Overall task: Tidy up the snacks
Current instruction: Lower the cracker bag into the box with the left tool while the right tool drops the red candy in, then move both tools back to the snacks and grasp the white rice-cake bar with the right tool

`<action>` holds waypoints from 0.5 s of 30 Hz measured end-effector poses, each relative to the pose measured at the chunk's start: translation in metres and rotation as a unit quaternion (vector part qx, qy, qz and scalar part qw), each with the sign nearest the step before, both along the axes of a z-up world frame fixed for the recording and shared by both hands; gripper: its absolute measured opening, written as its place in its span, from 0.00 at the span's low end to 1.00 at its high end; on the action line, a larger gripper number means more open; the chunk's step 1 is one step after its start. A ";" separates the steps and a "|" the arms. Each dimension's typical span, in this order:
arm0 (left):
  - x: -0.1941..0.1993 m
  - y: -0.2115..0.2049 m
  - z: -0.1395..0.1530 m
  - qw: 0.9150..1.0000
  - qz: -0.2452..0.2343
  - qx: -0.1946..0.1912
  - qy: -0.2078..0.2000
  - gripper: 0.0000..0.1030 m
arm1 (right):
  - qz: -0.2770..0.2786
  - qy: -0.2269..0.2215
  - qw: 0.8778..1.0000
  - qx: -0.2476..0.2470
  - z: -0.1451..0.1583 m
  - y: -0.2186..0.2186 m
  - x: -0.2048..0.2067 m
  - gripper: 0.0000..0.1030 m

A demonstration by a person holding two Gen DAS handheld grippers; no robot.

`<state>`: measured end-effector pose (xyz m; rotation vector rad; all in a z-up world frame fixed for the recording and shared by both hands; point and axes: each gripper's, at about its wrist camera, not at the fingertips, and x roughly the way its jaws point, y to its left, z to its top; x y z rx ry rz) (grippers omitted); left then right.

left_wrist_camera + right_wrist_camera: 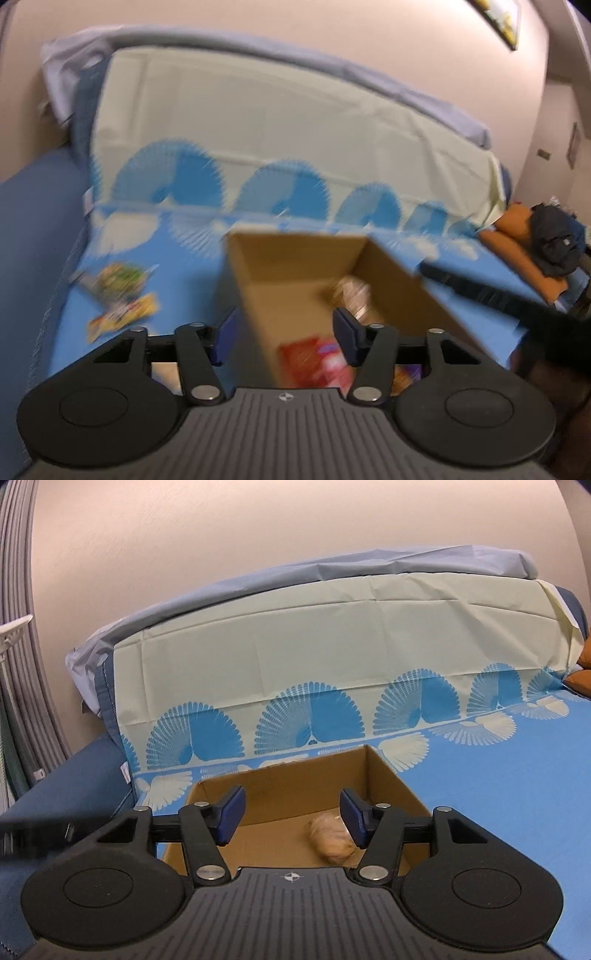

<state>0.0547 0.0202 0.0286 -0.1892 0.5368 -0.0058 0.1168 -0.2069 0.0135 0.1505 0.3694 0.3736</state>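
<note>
A blue cloth [498, 794] with pale fan prints covers the surface, a cream drape behind it. On it sits an open cardboard box [295, 786]. The right gripper [291, 818] hovers over the box, jaws apart and empty, above a tan wrapped snack [330, 840] on the box floor. The left gripper [282, 338] also stands apart, empty, over a red packet [314, 363]. Loose yellow-green packets [118, 295] lie left of the box

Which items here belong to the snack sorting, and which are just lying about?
Part of the job:
- cardboard box
- tan wrapped snack inside it
- red snack packet inside it
- loose snack packets on the blue cloth, left of the box
- left gripper and right gripper, both open and empty

Just lying about:
- orange cushion
- dark clothing on it
- framed picture
</note>
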 end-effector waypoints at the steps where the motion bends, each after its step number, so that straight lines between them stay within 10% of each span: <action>1: -0.006 0.012 -0.006 1.000 0.003 0.004 0.011 0.50 | 0.003 0.001 1.000 -0.003 0.000 0.002 0.000 0.57; 8: -0.040 0.083 -0.042 0.996 0.036 0.072 0.029 0.34 | 0.027 -0.010 0.999 -0.039 -0.001 0.019 -0.007 0.57; 15: -0.065 0.115 -0.089 0.995 0.072 0.048 0.052 0.32 | 0.045 -0.016 0.996 -0.072 -0.005 0.037 -0.015 0.57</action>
